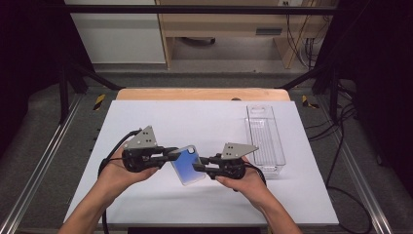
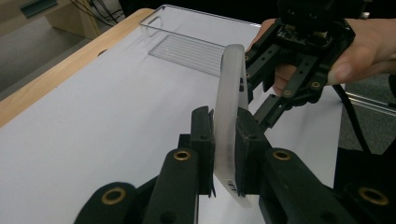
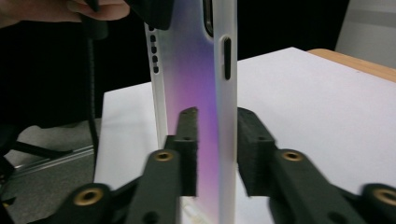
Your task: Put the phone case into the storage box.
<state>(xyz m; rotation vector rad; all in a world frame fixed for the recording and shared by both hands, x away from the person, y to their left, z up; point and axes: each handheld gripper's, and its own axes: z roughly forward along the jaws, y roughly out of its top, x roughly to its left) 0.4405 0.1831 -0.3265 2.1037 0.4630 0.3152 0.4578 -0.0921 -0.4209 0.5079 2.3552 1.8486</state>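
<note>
— What do the left gripper's [image 2: 224,154] fingers [image 2: 201,140] have?

— They pinch the phone case [image 2: 229,107] by one edge, pads pressed to both faces.

— And the right gripper [image 3: 215,149]?

— Its fingers [image 3: 188,140] clamp the opposite edge of the same case, which shades blue to purple in the right gripper view.

— Where does the case sit?

— Held off the white tabletop [image 1: 160,117] between the two grippers, near the front edge, tilted. A clear plastic bin [image 1: 265,139] lies just beside the right hand [image 1: 248,183].
</note>
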